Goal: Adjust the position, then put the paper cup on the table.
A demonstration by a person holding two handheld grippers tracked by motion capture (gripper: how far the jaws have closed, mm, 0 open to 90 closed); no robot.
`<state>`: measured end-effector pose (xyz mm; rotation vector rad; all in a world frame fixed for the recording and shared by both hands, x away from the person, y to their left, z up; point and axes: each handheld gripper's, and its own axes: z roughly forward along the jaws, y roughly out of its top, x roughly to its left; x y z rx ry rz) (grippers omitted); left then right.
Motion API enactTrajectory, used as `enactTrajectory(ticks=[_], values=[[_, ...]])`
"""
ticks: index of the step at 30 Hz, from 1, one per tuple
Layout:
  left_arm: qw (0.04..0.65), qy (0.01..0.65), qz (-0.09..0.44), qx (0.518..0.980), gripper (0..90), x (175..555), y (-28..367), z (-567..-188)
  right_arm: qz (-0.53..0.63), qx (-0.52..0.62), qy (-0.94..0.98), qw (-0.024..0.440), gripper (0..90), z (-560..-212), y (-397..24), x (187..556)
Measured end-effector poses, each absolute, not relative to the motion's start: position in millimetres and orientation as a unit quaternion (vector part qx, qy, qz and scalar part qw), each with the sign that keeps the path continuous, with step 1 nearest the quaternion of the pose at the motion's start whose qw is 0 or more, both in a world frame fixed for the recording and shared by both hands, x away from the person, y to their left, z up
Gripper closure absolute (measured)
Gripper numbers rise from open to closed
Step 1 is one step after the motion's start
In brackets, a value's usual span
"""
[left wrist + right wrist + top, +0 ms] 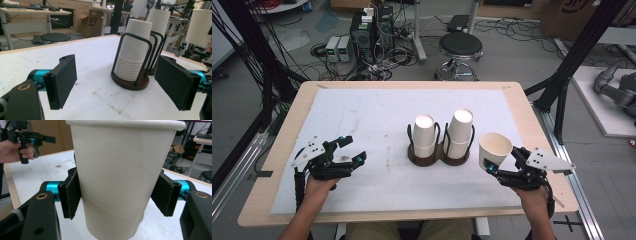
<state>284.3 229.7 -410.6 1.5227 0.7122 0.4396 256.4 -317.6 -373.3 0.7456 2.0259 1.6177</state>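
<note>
A dark double cup holder [439, 154] stood near the middle of the white mat [362, 115], with an upside-down stack of paper cups [424, 133] in its left ring and a second stack [459, 131] in its right. Just right of the holder, the right gripper [495, 167] pinched a single paper cup [493, 148], mouth up and clear of the mat. Well left of the holder, the left gripper [348, 150] hung over the mat, its jaws spread wide with nothing between them.
</note>
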Motion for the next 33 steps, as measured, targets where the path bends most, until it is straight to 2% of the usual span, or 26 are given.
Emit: enactTrajectory(ticks=[19, 33], values=[[0.643, 0.313, 0.196, 0.671, 18.3, 284, 229, -410, 0.58, 0.286, 0.727, 0.232, 32.2, -373, -322, 256], [0.637, 0.321, 0.196, 0.673, 18.3, 282, 229, -412, 0.57, 0.325, 0.703, 0.273, 32.2, -379, -334, 267]])
